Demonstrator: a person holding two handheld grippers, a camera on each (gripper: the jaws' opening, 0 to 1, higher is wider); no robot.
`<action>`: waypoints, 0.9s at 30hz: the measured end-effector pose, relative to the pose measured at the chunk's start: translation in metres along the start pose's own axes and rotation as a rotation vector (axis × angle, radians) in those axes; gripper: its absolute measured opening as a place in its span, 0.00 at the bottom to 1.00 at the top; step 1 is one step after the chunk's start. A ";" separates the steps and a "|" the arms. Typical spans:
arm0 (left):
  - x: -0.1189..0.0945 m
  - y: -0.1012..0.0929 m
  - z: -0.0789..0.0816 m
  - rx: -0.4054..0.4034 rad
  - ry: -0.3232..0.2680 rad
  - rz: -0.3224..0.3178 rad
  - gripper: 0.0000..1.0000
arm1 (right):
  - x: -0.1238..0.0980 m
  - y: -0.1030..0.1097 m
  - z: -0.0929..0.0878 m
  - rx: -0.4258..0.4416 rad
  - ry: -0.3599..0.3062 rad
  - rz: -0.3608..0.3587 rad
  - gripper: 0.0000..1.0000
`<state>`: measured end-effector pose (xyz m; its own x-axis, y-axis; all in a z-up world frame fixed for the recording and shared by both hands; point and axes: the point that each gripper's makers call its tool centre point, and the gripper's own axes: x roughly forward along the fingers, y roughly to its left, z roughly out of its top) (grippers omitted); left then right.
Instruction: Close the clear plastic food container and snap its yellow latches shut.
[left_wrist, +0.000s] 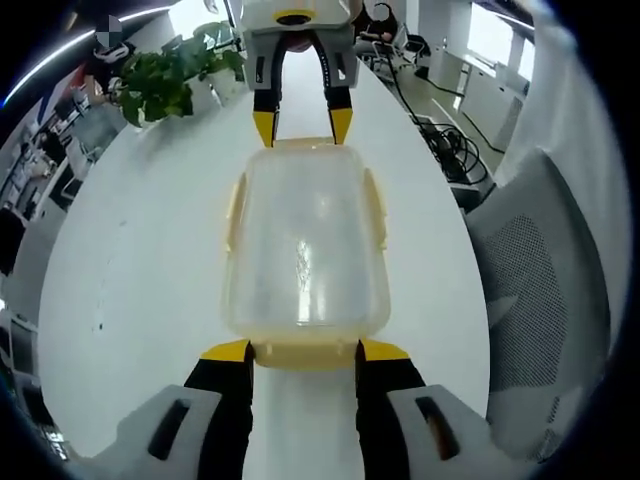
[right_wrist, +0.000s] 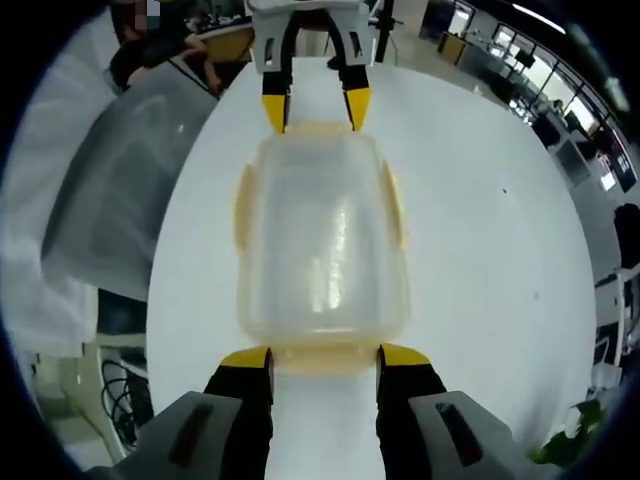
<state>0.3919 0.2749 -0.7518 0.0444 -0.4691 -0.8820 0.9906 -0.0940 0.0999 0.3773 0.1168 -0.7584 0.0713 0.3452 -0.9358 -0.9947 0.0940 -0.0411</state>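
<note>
Table (left_wrist: 130, 300): white and long, it carries the box in the middle; in the right gripper view it is the same white top (right_wrist: 480, 260).
Chair (left_wrist: 545, 290): grey, with a mesh back, it stands at the table's edge beside the box; in the right gripper view it is on the other side (right_wrist: 110, 180).
Plant (left_wrist: 160, 80): green leaves at the far end of the table, well apart from the box; in the right gripper view a few leaves are at the lower edge (right_wrist: 580, 435).
Box (left_wrist: 305, 245): clear plastic with a lid on top, rounded corners, a yellow rim below the lid; it lies flat on the table between the two grippers. In the right gripper view (right_wrist: 322, 245) it looks the same from the opposite end.
Latches: yellow flaps on all four sides; the side latch (left_wrist: 236, 212) stands out from the wall, and so does the other one (right_wrist: 395, 205). I cannot tell if they are snapped.
Left gripper (left_wrist: 304, 351): jaws wide apart, yellow tips at the near end latch, one at each corner of it, nothing clamped between them.
Right gripper (right_wrist: 325, 357): jaws equally wide, tips against the opposite end latch, gripping nothing.
</note>
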 end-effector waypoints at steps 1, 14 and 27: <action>0.001 0.000 0.000 -0.001 0.000 -0.003 0.39 | 0.000 0.000 -0.001 0.001 0.001 0.002 0.39; 0.010 0.002 0.001 0.002 -0.004 -0.017 0.39 | 0.007 -0.001 -0.009 0.019 -0.001 0.016 0.39; 0.022 0.005 -0.003 -0.006 -0.001 -0.035 0.39 | 0.014 -0.003 -0.014 0.032 0.004 0.032 0.39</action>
<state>0.3983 0.2665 -0.7718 0.0093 -0.4664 -0.8845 0.9923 -0.1051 0.0659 0.3800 0.1086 -0.7762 0.0393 0.3445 -0.9380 -0.9936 0.1128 -0.0003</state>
